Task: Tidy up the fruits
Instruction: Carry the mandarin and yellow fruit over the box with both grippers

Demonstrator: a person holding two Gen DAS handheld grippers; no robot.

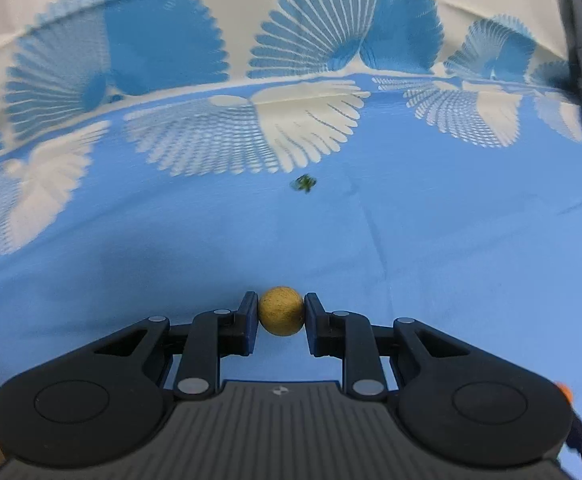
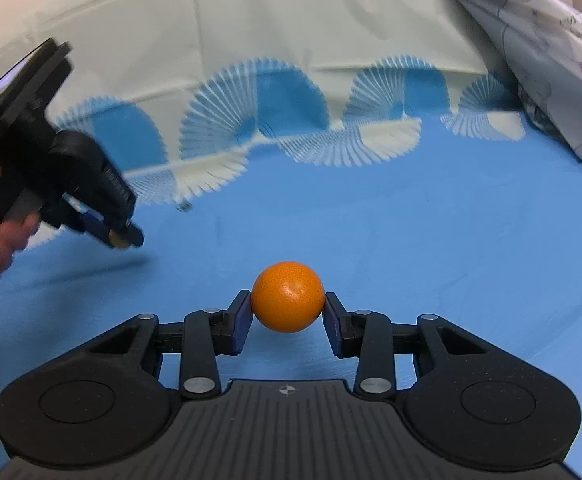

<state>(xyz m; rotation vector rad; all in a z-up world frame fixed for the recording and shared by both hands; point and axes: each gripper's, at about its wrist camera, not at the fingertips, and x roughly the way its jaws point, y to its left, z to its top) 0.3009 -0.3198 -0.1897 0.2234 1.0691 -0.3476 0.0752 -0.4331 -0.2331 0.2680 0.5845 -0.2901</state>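
In the left wrist view my left gripper is shut on a small round tan-yellow fruit, held above the blue tablecloth. In the right wrist view my right gripper is shut on an orange, pinched between the blue pads. The left gripper also shows at the left of the right wrist view, held by a hand, with the small fruit between its tips, above the cloth.
A small green scrap lies on the blue cloth ahead of the left gripper; it also shows in the right wrist view. The cloth has a white fan-patterned border at the back. A grey patterned fabric hangs at the right.
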